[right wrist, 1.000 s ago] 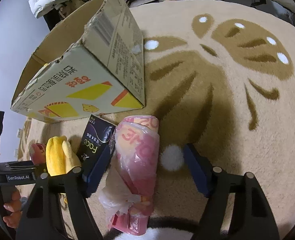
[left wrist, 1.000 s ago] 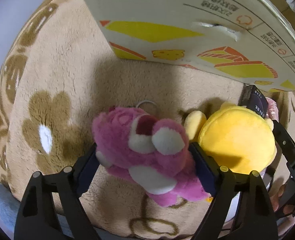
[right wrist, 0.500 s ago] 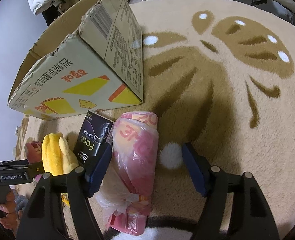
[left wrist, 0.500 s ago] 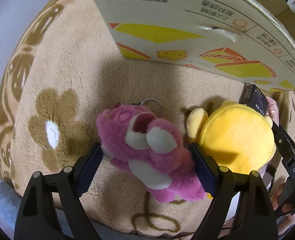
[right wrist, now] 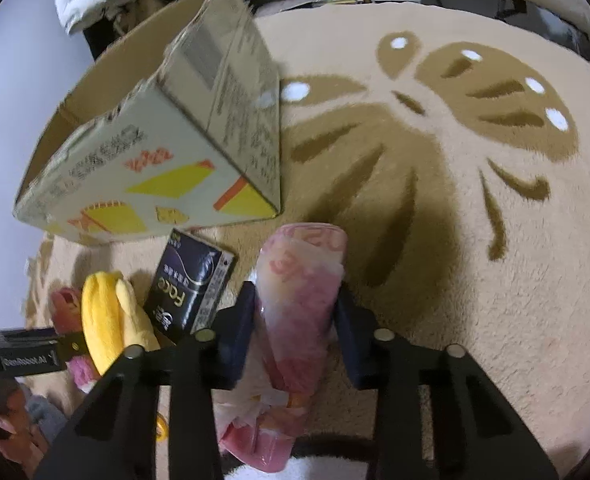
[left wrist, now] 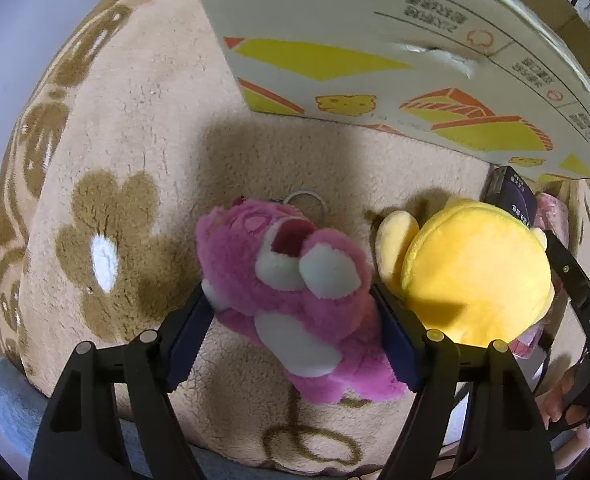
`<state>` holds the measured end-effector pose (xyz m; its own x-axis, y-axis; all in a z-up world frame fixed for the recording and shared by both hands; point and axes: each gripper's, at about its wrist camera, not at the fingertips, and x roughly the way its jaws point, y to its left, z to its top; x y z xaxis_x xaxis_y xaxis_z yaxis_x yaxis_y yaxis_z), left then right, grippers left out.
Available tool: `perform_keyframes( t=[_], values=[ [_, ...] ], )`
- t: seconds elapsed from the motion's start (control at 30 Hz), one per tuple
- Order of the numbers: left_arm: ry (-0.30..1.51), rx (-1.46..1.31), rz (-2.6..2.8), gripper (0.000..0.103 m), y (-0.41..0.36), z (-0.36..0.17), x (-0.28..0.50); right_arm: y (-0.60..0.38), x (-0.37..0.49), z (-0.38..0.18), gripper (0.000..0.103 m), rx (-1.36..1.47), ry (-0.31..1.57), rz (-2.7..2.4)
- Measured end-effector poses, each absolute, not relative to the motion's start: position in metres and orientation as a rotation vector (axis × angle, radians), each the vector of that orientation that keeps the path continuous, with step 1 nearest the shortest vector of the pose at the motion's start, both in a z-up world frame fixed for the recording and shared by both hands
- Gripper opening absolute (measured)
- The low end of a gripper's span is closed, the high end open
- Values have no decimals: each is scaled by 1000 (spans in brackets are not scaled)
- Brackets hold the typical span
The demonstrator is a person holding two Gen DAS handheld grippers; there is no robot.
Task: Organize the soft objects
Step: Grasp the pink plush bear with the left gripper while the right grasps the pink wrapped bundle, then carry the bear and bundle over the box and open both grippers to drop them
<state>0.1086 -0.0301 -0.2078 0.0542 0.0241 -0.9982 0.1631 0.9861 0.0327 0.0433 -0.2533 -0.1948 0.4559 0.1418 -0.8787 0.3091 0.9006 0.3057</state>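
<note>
Since a second ago the right gripper has pinched the pink plastic-wrapped roll on the rug; the left gripper squeezes the pink plush bear. Next, likely lift both into the cardboard box.

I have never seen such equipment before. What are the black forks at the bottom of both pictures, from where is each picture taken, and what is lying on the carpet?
The black forks are hand-held claws; a person holds one in each hand. Each picture comes from a camera mounted on one claw, looking forward along its fingers.

The left claw is shut on a fluffy pink plush bear. Beside it lies a round yellow plush toy. The right claw is shut on a pink plastic-wrapped roll.

All lie on a beige carpet with brown flowers, near a small dark printed box and a large open cardboard box.
</note>
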Motion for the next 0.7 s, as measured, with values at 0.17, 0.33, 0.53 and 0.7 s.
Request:
perform_keyframes(
  t=[0.17, 0.33, 0.53, 0.7],
  values=[
    [1438, 206, -75, 73, -31, -195, 102, -259, 41, -188, 24, 480, 1053, -106],
    [1339, 176, -70, 72, -28, -171, 94, -254, 35, -172, 21, 454, 983, -112],
    [1142, 186, -50, 73, -28, -127, 76, -255, 16, -143, 18, 436, 864, -109],
    [982, 222, -48, 73, -36, -96, 73, -260, 2, -115, 18, 429, 781, -91]
  ],
)
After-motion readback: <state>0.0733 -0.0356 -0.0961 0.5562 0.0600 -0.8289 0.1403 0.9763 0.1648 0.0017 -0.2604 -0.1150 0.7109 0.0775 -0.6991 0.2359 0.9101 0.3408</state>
